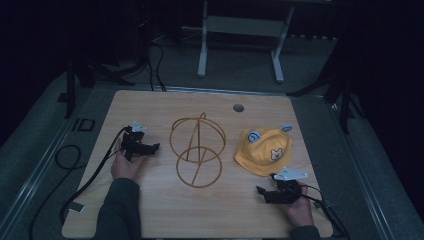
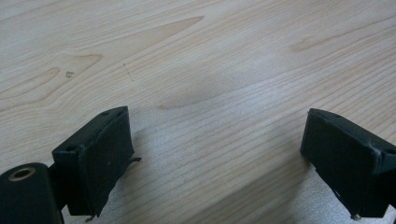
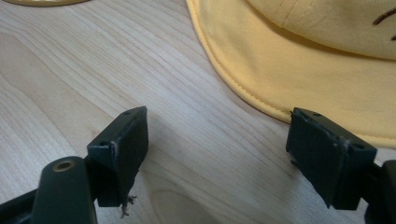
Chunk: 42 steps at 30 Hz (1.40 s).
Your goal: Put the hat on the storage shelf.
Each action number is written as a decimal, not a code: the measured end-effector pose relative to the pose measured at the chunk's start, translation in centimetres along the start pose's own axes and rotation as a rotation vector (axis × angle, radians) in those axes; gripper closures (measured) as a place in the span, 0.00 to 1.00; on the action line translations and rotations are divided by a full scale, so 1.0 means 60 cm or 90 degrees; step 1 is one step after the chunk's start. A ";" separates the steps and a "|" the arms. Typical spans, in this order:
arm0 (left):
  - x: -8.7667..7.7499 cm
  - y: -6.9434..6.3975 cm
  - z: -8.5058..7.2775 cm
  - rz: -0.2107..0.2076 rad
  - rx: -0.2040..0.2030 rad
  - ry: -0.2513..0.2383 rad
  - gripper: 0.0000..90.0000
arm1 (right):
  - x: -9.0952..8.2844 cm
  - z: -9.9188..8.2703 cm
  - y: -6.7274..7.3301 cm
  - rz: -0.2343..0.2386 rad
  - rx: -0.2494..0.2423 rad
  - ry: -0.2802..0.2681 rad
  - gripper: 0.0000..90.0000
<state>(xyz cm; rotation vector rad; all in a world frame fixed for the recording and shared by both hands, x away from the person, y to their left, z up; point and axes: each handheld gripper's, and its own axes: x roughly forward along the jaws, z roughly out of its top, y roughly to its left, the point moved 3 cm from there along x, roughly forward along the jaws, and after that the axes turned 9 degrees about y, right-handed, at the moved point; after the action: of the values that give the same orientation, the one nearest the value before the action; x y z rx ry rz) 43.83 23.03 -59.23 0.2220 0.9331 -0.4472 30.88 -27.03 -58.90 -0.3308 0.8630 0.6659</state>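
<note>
Nothing seems started yet: at the near right the right gripper stands released just beside the yellow hat on the bench, the left gripper is released at the left, and the wire stand between them waits bare.

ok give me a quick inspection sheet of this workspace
surface: wooden table, with a small round hole near the far edge
job's things: yellow hat at the right; gold wire stand at the middle, apart from the hat
clutter: nothing seen
grippers: left gripper open over bare wood; right gripper open, near the hat's brim, not touching
cables: black cable trails off the table's left side
surroundings: dark room, grey floor, white frame beyond the table
</note>
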 end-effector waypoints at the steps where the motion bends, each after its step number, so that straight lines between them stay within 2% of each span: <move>1: 0.000 0.000 0.000 0.000 0.001 0.000 0.10 | 0.000 0.000 0.000 0.001 -0.001 0.000 0.23; 16: 0.000 0.000 0.000 0.000 0.001 0.000 0.10 | 0.000 0.000 0.000 -0.003 0.005 0.000 0.25; 23: 0.000 0.000 0.000 0.000 0.000 0.000 0.10 | -0.004 0.000 -0.001 -0.003 0.006 -0.001 0.35; 28: 0.000 0.000 0.000 0.000 0.000 0.000 0.10 | -0.007 0.000 -0.001 0.004 0.008 0.004 0.36; 34: 0.000 0.000 0.000 0.000 0.000 0.000 0.10 | -0.011 0.002 -0.002 0.002 -0.012 0.028 0.37; 35: 0.000 0.000 0.000 0.000 0.001 0.000 0.10 | -0.016 0.006 -0.002 -0.004 -0.034 0.045 0.38; 42: 0.000 0.000 0.000 0.000 0.000 0.000 0.10 | -0.024 0.015 -0.003 -0.012 -0.066 0.064 0.38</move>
<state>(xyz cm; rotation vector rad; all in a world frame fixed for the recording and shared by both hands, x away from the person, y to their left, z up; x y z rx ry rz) 43.83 23.05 -59.23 0.2229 0.9331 -0.4469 30.89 -27.27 -57.21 -0.4682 0.9222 0.6813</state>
